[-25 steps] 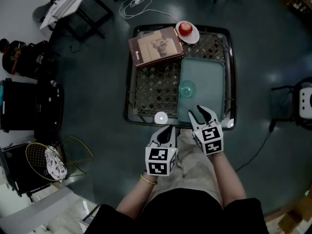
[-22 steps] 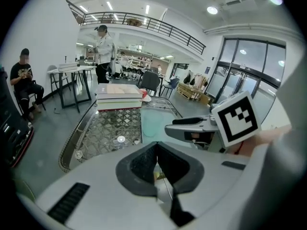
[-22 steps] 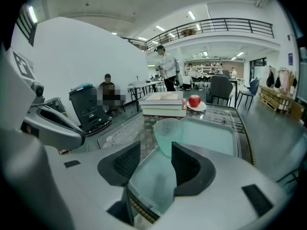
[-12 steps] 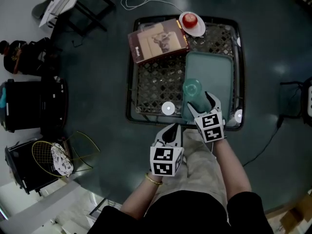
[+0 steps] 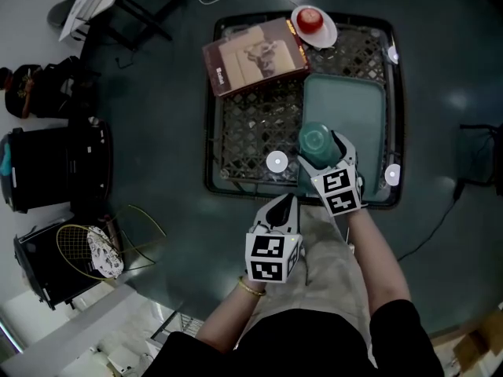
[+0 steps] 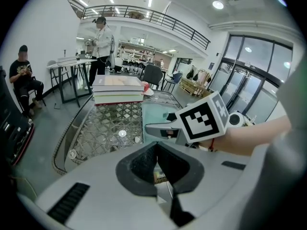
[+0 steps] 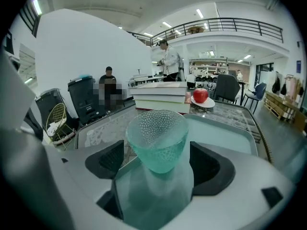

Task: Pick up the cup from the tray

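The head view looks steeply down from above the person onto the dark lattice-patterned glass worktop [image 5: 251, 132], far enough off to take in both forearms and the floor around. The left gripper view rides low behind the left tongs [image 6: 156, 150] and faces across the worktop. The right gripper view sits close behind the right tongs [image 7: 158, 159], whose jaws have just been opening. The translucent teal dimpled cup [image 7: 157, 133] stands between them and fills the centre. All three views share the pale teal rectangular tray [image 7: 225, 133] and the stack of flat books [image 7: 160, 97].
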Demonstrator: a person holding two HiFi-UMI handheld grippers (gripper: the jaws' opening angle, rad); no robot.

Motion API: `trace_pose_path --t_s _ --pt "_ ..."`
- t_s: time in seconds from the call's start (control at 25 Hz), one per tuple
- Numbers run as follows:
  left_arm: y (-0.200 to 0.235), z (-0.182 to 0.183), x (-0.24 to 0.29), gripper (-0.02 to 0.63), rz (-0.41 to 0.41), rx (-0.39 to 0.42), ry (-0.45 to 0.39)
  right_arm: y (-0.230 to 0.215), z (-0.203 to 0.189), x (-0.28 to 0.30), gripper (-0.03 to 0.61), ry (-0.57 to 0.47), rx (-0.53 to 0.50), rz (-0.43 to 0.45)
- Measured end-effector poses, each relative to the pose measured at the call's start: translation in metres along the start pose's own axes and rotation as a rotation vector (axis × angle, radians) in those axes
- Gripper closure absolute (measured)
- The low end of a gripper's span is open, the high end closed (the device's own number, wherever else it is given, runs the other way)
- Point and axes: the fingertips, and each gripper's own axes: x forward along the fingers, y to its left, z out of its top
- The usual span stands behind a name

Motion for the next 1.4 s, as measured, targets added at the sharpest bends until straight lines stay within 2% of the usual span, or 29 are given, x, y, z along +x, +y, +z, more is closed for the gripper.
trace_pose_path --t_s 0.56,0.68,1.4 --pt "0.005 -0.015 0.011 0.604 -0.003 -0.003 0.052 -0.009 0.001 0.031 0.177 -0.005 -0.001 -0.005" --pt "0.006 -0.014 0.013 0.604 -0.005 -0.008 0.050 -0.009 0.002 0.030 0.193 -0.002 0.009 -0.005" --pt "0.005 0.003 0.005 0.604 -0.013 0.005 0.003 -0.014 -0.001 0.003 0.196 0.003 0.026 -0.063"
